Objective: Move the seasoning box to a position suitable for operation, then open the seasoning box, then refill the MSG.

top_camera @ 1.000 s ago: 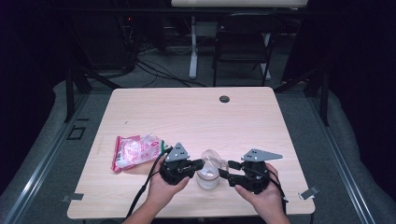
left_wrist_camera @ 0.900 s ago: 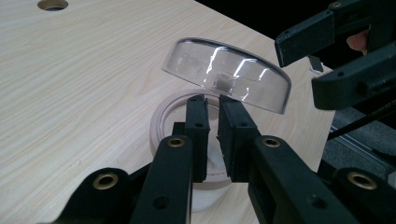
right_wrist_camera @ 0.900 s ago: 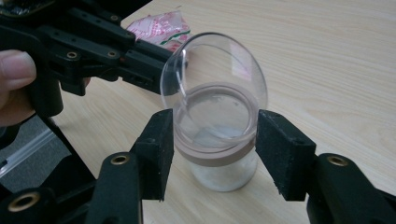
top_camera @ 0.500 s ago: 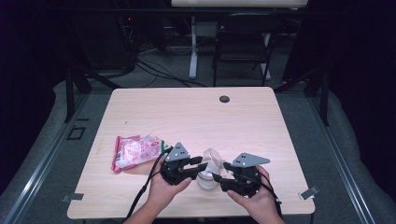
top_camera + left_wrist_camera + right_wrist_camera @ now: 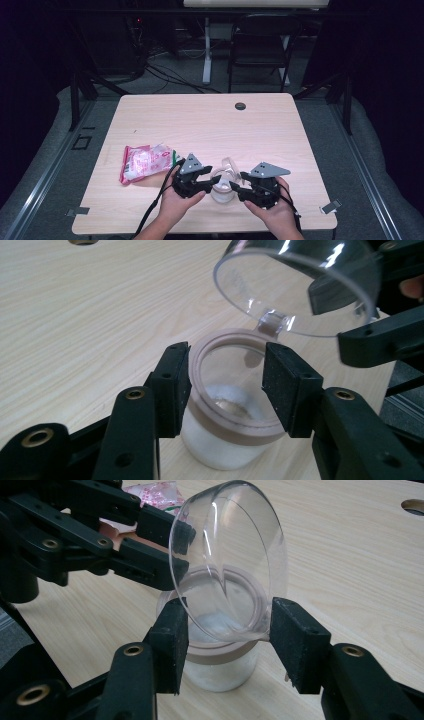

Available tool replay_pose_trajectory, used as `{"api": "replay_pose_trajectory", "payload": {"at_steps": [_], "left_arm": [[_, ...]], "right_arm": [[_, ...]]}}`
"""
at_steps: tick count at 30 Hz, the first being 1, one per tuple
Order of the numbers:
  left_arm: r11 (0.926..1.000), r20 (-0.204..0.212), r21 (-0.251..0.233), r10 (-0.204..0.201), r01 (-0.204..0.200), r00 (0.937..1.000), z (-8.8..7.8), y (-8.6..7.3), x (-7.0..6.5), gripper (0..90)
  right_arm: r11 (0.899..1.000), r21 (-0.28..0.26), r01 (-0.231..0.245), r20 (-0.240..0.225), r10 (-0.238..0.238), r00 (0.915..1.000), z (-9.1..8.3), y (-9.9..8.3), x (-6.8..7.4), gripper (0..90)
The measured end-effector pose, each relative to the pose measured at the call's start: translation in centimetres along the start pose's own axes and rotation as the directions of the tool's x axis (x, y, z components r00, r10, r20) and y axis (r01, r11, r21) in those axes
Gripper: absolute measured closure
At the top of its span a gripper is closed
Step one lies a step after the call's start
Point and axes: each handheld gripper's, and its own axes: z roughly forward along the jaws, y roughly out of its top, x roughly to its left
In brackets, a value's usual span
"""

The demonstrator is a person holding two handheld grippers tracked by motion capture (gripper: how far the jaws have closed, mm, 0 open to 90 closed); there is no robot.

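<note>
A small frosted jar (image 5: 222, 194) with a tan rim stands near the table's front edge, with some white stuff at its bottom. Its clear hinged lid (image 5: 230, 164) is tipped up and back. My left gripper (image 5: 216, 183) comes in from the left. Its jaws have just been opening and stand either side of the jar's rim (image 5: 235, 420), with the pads (image 5: 172, 385) close against it. My right gripper (image 5: 235, 188) comes in from the right. Its jaws have just closed a little, and its pads (image 5: 172, 635) press the jar (image 5: 220, 672) below the open lid (image 5: 230, 555).
A pink and white snack bag (image 5: 145, 162) lies to the left of my left hand. A dark round grommet (image 5: 240, 106) sits near the table's (image 5: 200, 125) far edge. A folding chair (image 5: 260, 50) and cables are on the floor beyond.
My right hand has shifted left, closer to the jar. The left gripper's jaws have spread wider around the jar.
</note>
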Motion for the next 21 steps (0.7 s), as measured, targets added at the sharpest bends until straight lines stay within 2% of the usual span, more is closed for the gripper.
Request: {"api": "replay_pose_trajectory", "payload": {"at_steps": [3, 7, 16, 21], "left_arm": [[0.9998, -0.025, 0.01, 0.019, -0.019, 0.9995, 0.3, -0.2, 0.0, 53.2], [0.9998, -0.041, 0.014, 0.014, -0.014, 0.9991, 0.6, -0.5, 0.1, 52.7], [0.9992, -0.043, 0.039, -0.003, 0.005, 0.9991, 0.9, -1.0, 0.6, 53.5], [0.9993, -0.023, 0.038, -0.002, 0.002, 0.9997, 1.1, -1.1, 0.6, 57.8]], "right_arm": [[1.0, -0.004, -0.006, 0.001, 0.006, 1.0, 0.0, 0.0, -0.1, 51.0], [1.0, -0.006, -0.013, 0.0, 0.013, 0.9999, -0.3, 0.0, -0.3, 52.7], [0.999, -0.028, -0.037, 0.014, 0.037, 0.9992, -0.7, 0.0, -0.9, 56.9], [0.998, -0.025, -0.049, 0.018, 0.05, 0.9986, -0.8, -0.1, -1.4, 58.7]]}}
